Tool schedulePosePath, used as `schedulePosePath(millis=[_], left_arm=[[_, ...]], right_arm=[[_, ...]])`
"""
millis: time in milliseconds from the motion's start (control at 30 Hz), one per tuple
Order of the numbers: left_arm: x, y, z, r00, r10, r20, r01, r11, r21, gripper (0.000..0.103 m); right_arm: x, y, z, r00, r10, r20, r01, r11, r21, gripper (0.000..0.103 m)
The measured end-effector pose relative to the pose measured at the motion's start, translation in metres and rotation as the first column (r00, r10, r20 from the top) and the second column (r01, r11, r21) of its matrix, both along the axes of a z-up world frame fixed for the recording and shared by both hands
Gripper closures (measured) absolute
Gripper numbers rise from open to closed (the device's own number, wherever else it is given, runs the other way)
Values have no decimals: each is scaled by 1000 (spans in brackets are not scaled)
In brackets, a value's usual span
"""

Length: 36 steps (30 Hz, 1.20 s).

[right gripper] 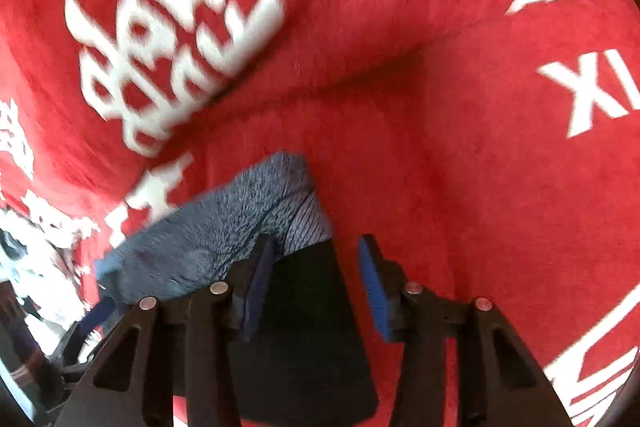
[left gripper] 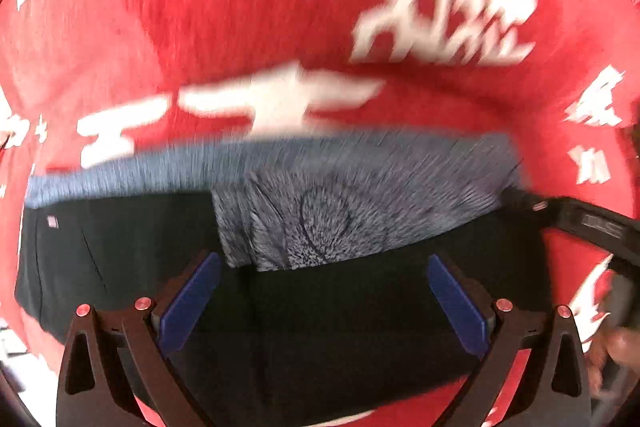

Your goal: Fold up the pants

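Observation:
The pants (left gripper: 120,251) are black with a grey-blue fleece lining (left gripper: 320,211), lying folded across a red cloth (left gripper: 240,7) with white characters. My left gripper (left gripper: 324,267) is open, blue pads wide apart above the black fabric, holding nothing. In the right wrist view the pants (right gripper: 304,327) end in a black corner with the fleece lining (right gripper: 208,235) turned out to the left. My right gripper (right gripper: 316,255) is open, its pads either side of that black corner, not closed on it. The other gripper's black body (left gripper: 592,223) shows at the right edge of the left wrist view.
The red cloth (right gripper: 460,167) covers the whole work surface and has a raised crease running diagonally (right gripper: 360,75). A cluttered pale area (right gripper: 36,267) lies beyond the cloth's left edge. A hand (left gripper: 616,347) shows at the lower right of the left wrist view.

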<state>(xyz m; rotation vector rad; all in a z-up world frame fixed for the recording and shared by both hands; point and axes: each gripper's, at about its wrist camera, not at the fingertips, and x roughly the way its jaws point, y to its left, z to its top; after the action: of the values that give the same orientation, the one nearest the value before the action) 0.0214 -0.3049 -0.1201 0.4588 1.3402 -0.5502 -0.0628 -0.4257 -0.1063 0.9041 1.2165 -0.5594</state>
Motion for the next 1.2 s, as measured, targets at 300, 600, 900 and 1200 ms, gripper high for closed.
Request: schedulePosePath(millis=[300,600,900,1200], left_arm=[[5,46,10,999,5,-36,-4,1000,27,0],[18,100,20,995,86,-42,-84,995,52,0],[25,138,-13,991,109,-83,-102,990,94,0],[24,144,-21,994,84,-65,-80,995,52,0]], right_arm=[[7,32,33,981,149,-123,-164,978,-126,45],[1,88,63,991,129,46,-129,992,2,29],[21,125,34,979,204,-11,-204,979,7,16],[21,119,23,987,152,59,-158,982,104,0]])
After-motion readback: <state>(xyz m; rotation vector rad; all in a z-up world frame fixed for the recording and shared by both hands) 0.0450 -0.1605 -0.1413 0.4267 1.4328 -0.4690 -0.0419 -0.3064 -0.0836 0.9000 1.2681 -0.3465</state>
